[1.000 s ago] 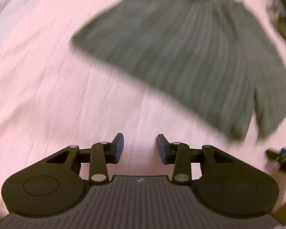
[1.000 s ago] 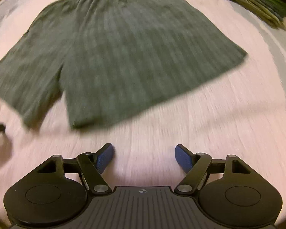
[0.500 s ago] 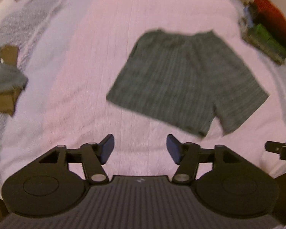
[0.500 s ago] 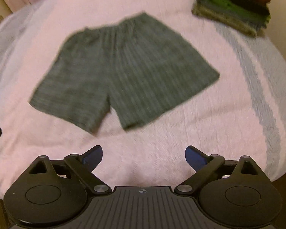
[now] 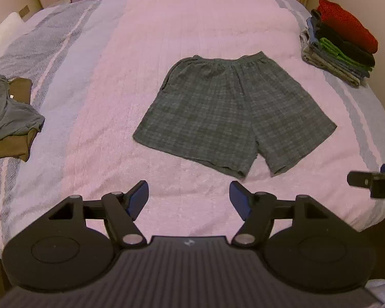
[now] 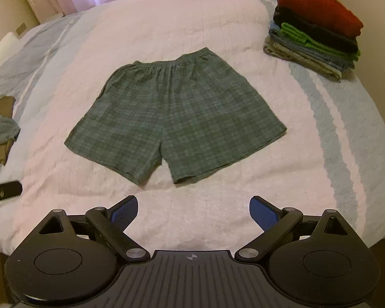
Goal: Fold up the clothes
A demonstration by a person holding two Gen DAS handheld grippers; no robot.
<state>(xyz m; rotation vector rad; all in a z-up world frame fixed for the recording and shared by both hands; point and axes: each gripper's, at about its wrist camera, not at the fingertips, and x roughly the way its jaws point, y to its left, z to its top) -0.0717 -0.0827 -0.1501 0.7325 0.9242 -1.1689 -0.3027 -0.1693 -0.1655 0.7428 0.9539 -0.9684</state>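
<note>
A pair of dark green plaid shorts (image 5: 225,113) (image 6: 177,118) lies spread flat on the pink blanket (image 5: 187,25), waistband at the far side, both legs pointing toward me. My left gripper (image 5: 188,190) hangs high above the near edge of the bed; its jaws are opening and nothing is between them. My right gripper (image 6: 192,202) hangs beside it with wide open, empty jaws. Both are well above and short of the shorts' hems. Each gripper's tip shows at the edge of the other's view.
A stack of folded clothes (image 5: 338,43) (image 6: 313,30), red on top, sits at the bed's far right. A loose heap of blue-grey and brown garments (image 5: 7,118) (image 6: 0,128) lies at the left. A white pillow (image 5: 2,33) and curtains are beyond.
Both grippers have risen well away from the shorts, which now look small and whole on the bed. Both pairs of jaws have spread wider.
</note>
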